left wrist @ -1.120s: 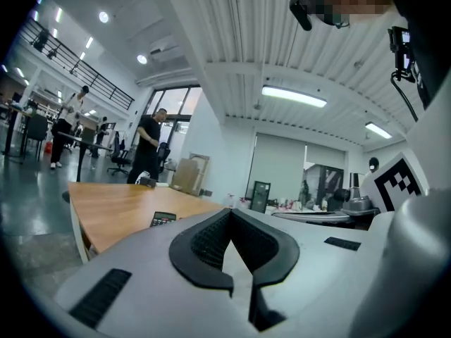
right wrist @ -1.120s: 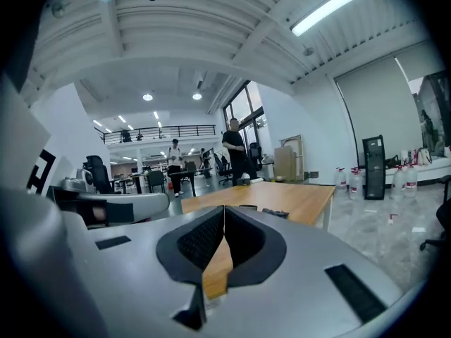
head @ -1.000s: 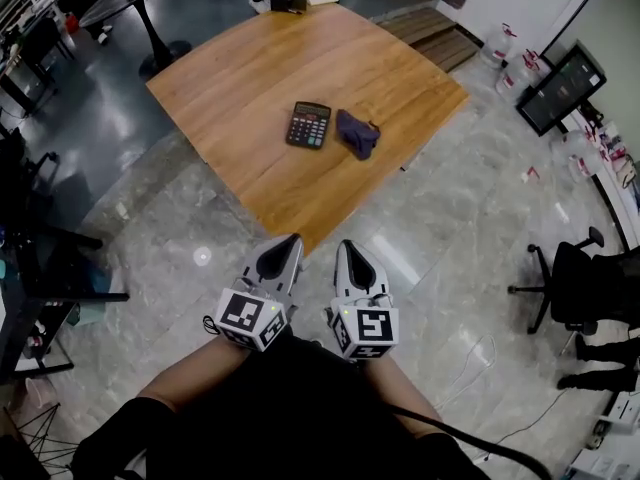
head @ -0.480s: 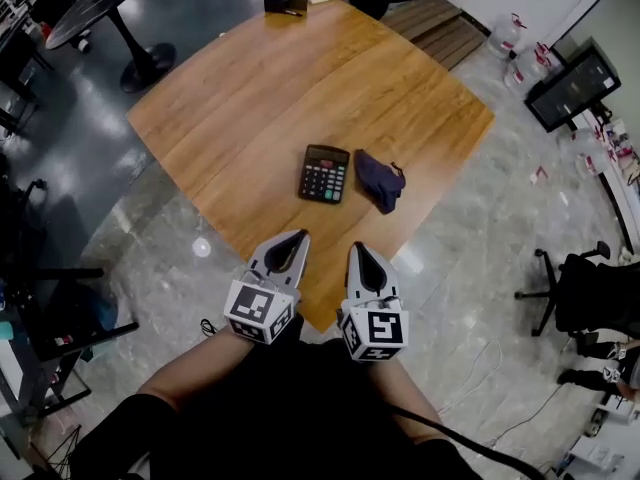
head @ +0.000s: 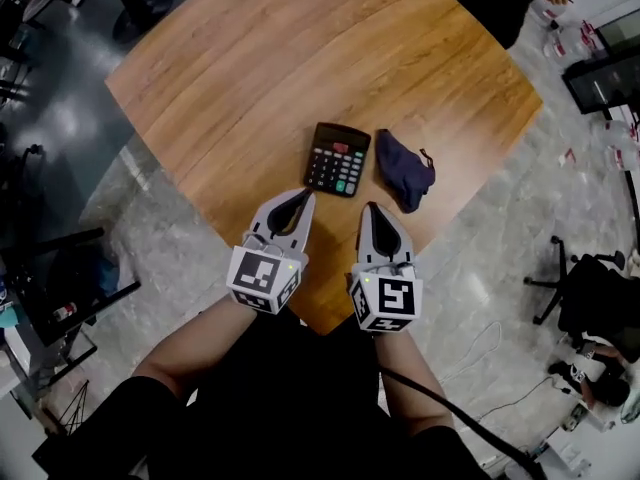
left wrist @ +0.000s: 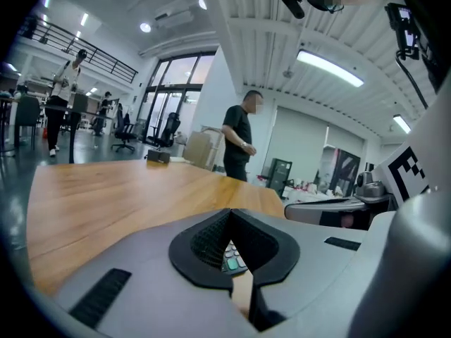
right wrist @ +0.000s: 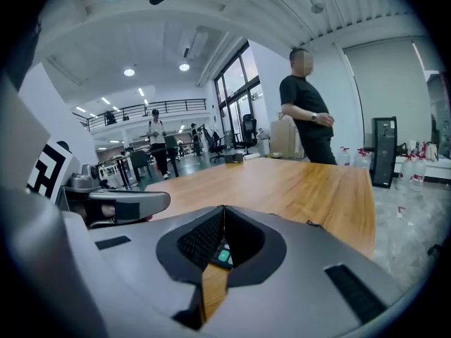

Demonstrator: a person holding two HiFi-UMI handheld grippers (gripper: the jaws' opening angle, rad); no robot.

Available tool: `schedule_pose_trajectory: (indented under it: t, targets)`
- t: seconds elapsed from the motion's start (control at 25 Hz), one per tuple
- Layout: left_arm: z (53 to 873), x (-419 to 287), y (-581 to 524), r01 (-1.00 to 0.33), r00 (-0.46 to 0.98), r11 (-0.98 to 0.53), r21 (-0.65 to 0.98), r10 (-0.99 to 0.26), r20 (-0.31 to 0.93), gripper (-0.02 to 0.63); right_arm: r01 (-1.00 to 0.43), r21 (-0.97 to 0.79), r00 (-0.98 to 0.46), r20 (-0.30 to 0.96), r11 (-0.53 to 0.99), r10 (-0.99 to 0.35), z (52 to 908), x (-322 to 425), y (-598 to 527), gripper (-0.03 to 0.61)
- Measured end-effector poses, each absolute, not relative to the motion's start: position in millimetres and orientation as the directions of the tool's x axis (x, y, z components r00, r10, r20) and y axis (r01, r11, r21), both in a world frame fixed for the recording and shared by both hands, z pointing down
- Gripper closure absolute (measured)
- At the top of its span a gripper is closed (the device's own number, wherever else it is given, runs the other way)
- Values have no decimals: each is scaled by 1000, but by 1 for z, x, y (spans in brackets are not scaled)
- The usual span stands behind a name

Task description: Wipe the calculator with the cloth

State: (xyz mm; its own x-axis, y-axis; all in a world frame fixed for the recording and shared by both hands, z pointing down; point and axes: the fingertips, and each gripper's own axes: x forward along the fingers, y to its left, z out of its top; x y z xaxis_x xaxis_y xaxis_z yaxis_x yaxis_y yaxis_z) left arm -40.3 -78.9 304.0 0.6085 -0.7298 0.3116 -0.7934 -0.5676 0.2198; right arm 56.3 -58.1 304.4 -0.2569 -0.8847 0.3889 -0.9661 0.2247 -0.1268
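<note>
left gripper (head: 303, 197) and right gripper (head: 372, 209) both closed, empty, short of calculator (head: 337, 158).
left gripper: jaws pressed together, nothing between them, tip over wooden table (head: 250, 68), calculator near at its 1 o'clock. right gripper: jaws pressed together, calculator at its 11 o'clock. dark blue cloth (head: 404, 169) lies crumpled just beside calculator at its 3 o'clock, not touching.

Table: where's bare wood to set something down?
Bare: the table left of and beyond the calculator, out to the far edges; also a strip right of the cloth. Crowded: the near corner, where calculator, cloth, left gripper and right gripper cluster.
</note>
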Motion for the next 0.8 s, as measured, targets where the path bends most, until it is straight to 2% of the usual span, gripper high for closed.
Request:
schedule_pose_trajectory:
  t: [0.24, 0.48, 0.8]
  targets:
    - [392, -49, -120, -852, 514, -490, 186, -710, 482, 606, -954, -128, -298, 516, 271, -803, 390, 56, -104, 563]
    - [433, -58, -135, -847, 526, -468, 252, -671, 523, 606, -946, -165, -321, 579, 278, -749, 436, 55, -123, 563]
    - [437, -63, -126, -788, 616, -482, 384, -615, 493, 449, -964, -88, -250, 633, 252, -732, 451, 52, -119, 563]
